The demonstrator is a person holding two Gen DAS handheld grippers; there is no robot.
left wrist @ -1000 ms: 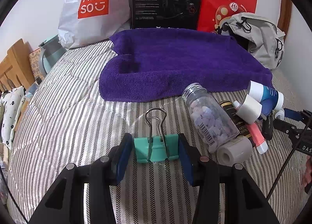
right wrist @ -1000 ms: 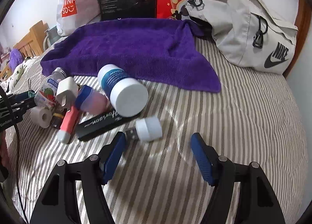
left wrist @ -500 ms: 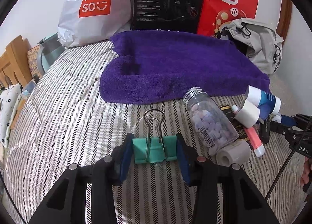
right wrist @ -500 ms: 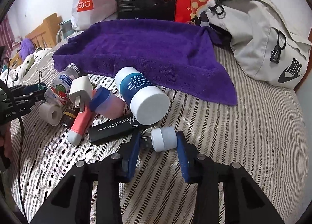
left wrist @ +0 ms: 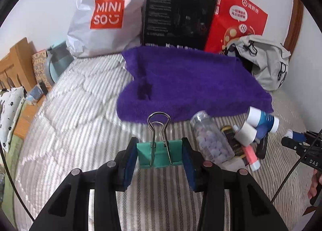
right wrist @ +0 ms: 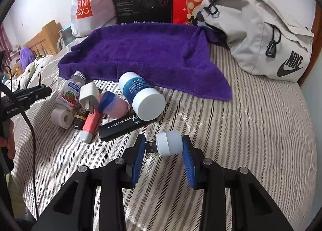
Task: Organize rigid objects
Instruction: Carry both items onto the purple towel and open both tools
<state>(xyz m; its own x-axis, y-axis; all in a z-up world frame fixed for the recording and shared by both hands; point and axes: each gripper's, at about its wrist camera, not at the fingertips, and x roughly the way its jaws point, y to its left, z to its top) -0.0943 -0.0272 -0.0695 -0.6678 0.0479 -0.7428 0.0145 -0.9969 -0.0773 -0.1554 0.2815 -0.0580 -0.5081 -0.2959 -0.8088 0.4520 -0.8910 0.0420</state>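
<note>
Gripping a green binder clip (left wrist: 159, 155) in our left gripper (left wrist: 160, 157), we have its blue pads pressed on the clip's two sides, wire handles pointing away toward the purple towel (left wrist: 191, 86). Our right gripper (right wrist: 163, 151) — its jaws have just been closing — now pinches a small white USB light (right wrist: 166, 143) lengthwise, plug against one pad, white cap against the other, just above the striped bedspread (right wrist: 251, 130). Near it lies the clutter — a white-capped blue jar (right wrist: 140, 96), a black pen case (right wrist: 124, 124), a pink tube (right wrist: 90, 123), a pill bottle (left wrist: 211, 142).
</note>
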